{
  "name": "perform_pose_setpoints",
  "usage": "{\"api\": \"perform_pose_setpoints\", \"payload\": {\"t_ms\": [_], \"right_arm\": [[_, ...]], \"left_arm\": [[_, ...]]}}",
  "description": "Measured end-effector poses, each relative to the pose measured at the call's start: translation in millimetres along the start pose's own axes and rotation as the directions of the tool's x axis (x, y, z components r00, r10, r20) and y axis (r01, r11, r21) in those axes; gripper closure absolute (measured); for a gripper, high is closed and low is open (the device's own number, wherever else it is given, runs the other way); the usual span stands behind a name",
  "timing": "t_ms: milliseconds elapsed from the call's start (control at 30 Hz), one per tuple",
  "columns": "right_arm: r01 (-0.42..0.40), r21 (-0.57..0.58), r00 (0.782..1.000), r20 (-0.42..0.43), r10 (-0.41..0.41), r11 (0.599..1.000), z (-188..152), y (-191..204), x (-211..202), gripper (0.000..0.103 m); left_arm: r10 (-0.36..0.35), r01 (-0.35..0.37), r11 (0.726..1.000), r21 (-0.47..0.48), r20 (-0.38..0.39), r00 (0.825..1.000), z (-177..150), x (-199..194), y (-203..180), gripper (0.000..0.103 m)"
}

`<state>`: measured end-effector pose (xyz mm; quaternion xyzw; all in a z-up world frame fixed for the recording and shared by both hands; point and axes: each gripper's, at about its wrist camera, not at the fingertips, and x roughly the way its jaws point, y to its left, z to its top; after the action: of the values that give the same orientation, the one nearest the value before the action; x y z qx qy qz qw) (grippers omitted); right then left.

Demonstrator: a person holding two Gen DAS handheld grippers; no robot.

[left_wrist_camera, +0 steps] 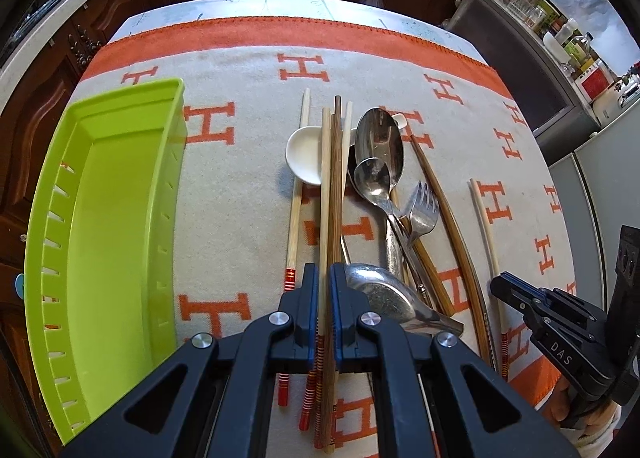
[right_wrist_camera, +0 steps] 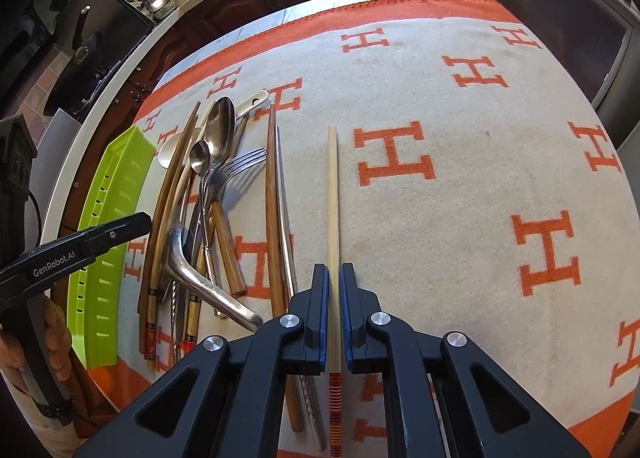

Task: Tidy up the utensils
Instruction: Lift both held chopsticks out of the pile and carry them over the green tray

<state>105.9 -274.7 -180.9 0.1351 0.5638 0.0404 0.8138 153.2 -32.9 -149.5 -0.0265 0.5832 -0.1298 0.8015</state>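
Straddling a pale chopstick (right_wrist_camera: 333, 217) that lies on its own on the blanket (right_wrist_camera: 460, 185), the right gripper (right_wrist_camera: 333, 298) has a finger on each side of the stick with slim gaps showing, so its jaws look nearly together but I cannot tell whether they actually pinch it. The left gripper (left_wrist_camera: 324, 290) does much the same nearer the heap: several chopsticks (left_wrist_camera: 331, 193), light and dark, run up between its blue pads (left_wrist_camera: 311, 298), and again the fingers stand close around the bundle without my being able to say they clamp it. Both tools point away from the person, low over the table and roughly along the sticks, which seems sensible, since a long thin thing is easiest taken across its width near the banded end. In the right camera the left gripper shows from the side, held in a bare hand (right_wrist_camera: 24, 342). Just beyond the left pads lies a bent metal ladle (left_wrist_camera: 384, 294); farther out are a fork (left_wrist_camera: 422, 209), two steel spoons (left_wrist_camera: 378, 145) overlapping and a white ceramic spoon (left_wrist_camera: 304, 155), all tangled with more chopsticks. To the left of the heap, well apart from it, sits the green tray (left_wrist_camera: 72, 258), bare inside, which I judge is where everything is meant to go. Sorting looks barely begun.
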Motion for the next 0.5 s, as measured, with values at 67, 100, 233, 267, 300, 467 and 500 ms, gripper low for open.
{"api": "perform_pose_setpoints", "payload": {"t_ms": [67, 100, 233, 267, 300, 467, 500], "right_arm": [[0.002, -0.002, 1.0, 0.001, -0.002, 1.0, 0, 0, 0, 0.097], [0.001, -0.003, 1.0, 0.001, -0.001, 1.0, 0, 0, 0, 0.097], [0.0, -0.004, 1.0, 0.0, 0.0, 1.0, 0, 0, 0, 0.097], [0.0, -0.004, 1.0, 0.001, 0.0, 1.0, 0, 0, 0, 0.097], [0.001, -0.005, 1.0, 0.001, -0.001, 1.0, -1, 0, 0, 0.097], [-0.002, -0.005, 1.0, 0.0, 0.002, 1.0, 0, 0, 0, 0.097], [-0.001, -0.005, 1.0, 0.001, 0.001, 1.0, 0, 0, -1, 0.097]], "left_arm": [[0.005, -0.005, 1.0, 0.004, -0.001, 1.0, 0, 0, 0, 0.099], [0.013, -0.013, 1.0, 0.01, -0.002, 1.0, 1, 0, -1, 0.096], [0.022, -0.021, 0.999, 0.023, -0.024, 0.999, 1, 4, -6, 0.08], [0.024, -0.023, 0.999, 0.029, -0.032, 0.999, 0, 7, -8, 0.08], [0.029, -0.027, 0.999, 0.033, -0.039, 0.999, -1, 10, -9, 0.081], [0.017, -0.017, 1.0, 0.015, -0.032, 0.999, 0, 13, -7, 0.094], [0.016, -0.015, 1.0, 0.016, -0.029, 0.999, 0, 13, -7, 0.094]]}}
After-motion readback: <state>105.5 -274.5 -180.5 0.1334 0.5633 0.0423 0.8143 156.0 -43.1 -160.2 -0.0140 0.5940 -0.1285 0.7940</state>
